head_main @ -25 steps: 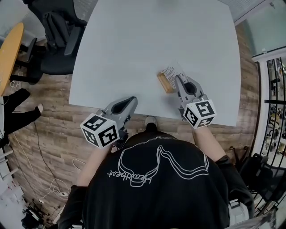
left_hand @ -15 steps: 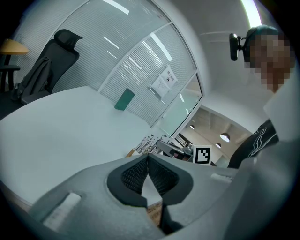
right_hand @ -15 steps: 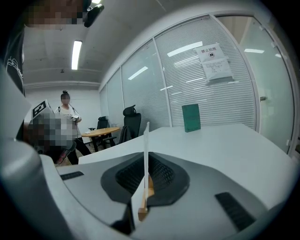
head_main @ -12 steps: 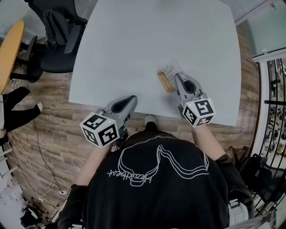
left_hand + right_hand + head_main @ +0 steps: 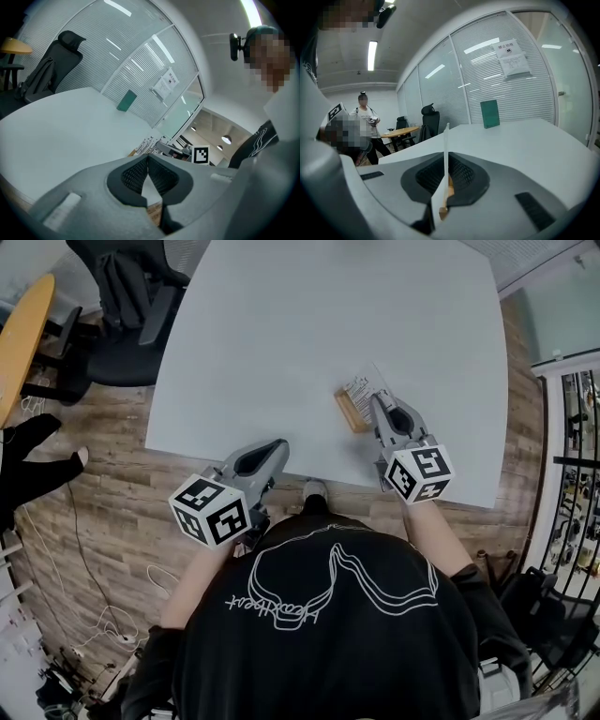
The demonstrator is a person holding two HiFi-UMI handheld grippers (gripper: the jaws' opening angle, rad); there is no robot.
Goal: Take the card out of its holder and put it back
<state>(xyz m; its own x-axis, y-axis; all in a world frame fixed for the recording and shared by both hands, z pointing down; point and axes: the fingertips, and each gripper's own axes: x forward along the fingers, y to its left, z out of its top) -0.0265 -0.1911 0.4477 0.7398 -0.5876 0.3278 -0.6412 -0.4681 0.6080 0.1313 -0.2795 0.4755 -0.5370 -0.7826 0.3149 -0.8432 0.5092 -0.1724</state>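
Nothing on the desk point(image 5: 319, 324) has moved in the last second: both grippers, the card and the holder sit where they were. Only a bystander's leg point(image 5: 33, 460) at the left edge of the head view has shifted a little on the wooden floor.

The wooden holder point(image 5: 348, 412) lies on the desk near its front right part, and the white printed card point(image 5: 362, 388) rises from it, tilted away from the person. In the right gripper view the card point(image 5: 446, 140) shows edge-on and upright, with the wood of the holder point(image 5: 449, 186) at its lower edge. Whether the card sits fully down in the slot cannot be told.

The right gripper point(image 5: 376, 400) has its fingers closed on the card, one pad on each face, just above the holder.

The left gripper point(image 5: 278, 445) hangs over the desk's near edge, well apart from the card. Its fingers point(image 5: 161, 176) meet at the tips with nothing between them.
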